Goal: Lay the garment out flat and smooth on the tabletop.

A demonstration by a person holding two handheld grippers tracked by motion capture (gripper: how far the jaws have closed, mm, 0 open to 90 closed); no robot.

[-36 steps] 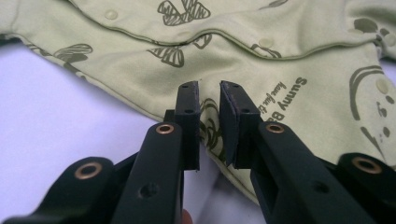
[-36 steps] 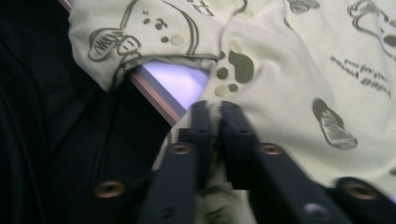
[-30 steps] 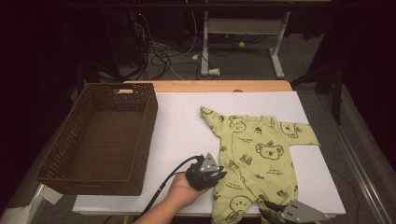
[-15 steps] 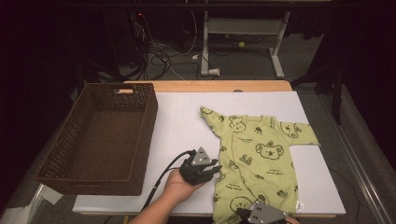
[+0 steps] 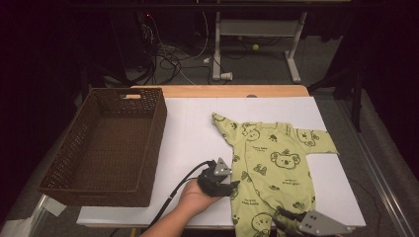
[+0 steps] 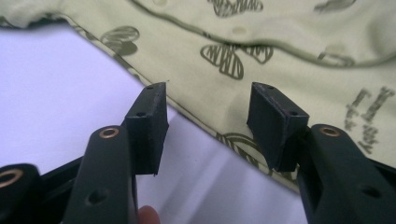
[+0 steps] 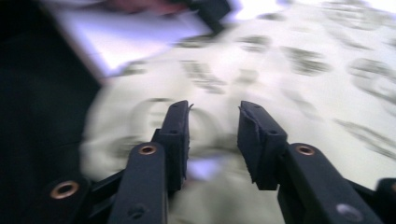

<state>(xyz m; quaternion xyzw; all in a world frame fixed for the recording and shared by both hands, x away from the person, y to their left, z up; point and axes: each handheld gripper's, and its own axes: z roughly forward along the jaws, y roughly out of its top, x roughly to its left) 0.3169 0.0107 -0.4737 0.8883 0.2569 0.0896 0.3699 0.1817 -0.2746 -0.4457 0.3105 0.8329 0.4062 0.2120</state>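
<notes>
Left view: hem of the baby suit (image 6: 280, 51) between my left gripper (image 6: 208, 123) jaws, just opened, unpinched.
Right view: blurred; my right gripper (image 7: 214, 135) just opened narrowly above cloth.

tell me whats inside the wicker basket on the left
The wicker basket holds nothing that can be seen: its woven floor lies bare in the high view. The near wall hides a strip of the floor just behind it, so something small and flat there could not be seen.
</notes>
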